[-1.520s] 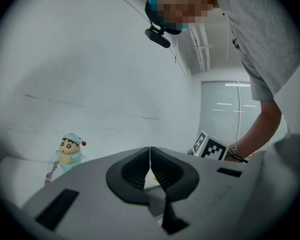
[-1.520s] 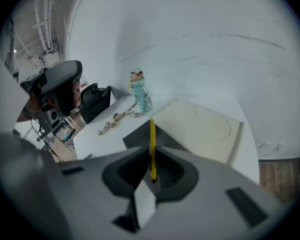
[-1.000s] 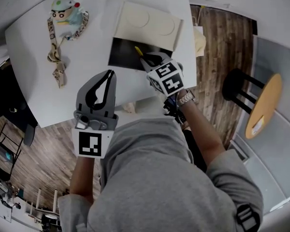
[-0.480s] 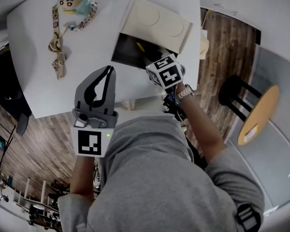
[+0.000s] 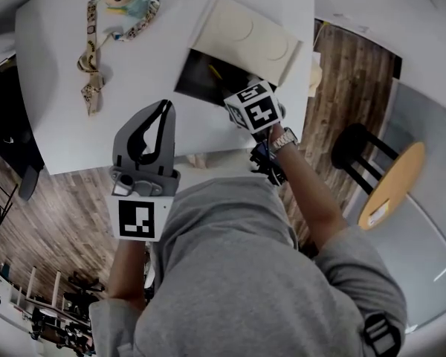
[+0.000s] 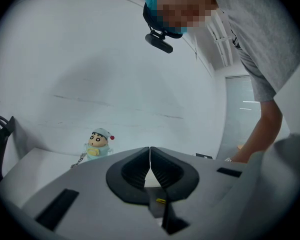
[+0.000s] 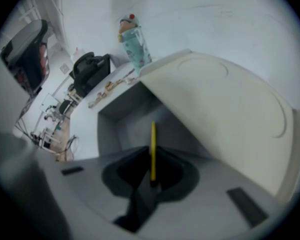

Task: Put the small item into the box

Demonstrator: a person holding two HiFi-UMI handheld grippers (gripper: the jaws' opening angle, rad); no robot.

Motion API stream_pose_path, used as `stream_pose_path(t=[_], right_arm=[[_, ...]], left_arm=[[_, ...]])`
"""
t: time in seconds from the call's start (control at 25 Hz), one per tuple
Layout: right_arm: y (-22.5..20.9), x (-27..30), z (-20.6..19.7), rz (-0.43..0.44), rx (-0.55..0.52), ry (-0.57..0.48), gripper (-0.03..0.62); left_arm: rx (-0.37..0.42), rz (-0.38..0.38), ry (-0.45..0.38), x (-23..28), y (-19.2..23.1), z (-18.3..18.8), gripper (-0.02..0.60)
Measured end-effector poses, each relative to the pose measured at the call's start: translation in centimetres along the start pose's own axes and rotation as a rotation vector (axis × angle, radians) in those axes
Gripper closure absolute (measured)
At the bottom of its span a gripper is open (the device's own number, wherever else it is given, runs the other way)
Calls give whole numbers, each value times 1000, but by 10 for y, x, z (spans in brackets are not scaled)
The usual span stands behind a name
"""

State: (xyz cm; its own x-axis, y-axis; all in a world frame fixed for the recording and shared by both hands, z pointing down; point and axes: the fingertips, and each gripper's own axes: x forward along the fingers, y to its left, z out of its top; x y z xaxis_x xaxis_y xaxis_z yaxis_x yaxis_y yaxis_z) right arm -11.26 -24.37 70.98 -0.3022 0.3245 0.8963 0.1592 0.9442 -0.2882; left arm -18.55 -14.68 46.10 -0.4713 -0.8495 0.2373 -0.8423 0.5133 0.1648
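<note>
The right gripper pinched the yellow item over the box at the right edge of the table, likely to drop it in. The left gripper had its jaws pressed together, empty.

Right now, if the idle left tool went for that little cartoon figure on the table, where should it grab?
Probably the cartoon figure around its body, under the wider head, coming in level from the person's side. It stands upright on the table, so the head would stop it slipping out. Keep off the strap trailing beside it. The left tool is shut, so it opens first.
</note>
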Motion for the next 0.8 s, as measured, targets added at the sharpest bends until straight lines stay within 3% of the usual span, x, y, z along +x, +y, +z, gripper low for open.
stream_pose_path(t=[0.44,0.8], right_arm=[[2,1,-5,-3,8,9,520],[-6,-15,-2,-68,45,-49,501]], left_arm=[[8,-17,-9,-4,-2,3,546],[26,-62,-12,-10,-10,5,546]])
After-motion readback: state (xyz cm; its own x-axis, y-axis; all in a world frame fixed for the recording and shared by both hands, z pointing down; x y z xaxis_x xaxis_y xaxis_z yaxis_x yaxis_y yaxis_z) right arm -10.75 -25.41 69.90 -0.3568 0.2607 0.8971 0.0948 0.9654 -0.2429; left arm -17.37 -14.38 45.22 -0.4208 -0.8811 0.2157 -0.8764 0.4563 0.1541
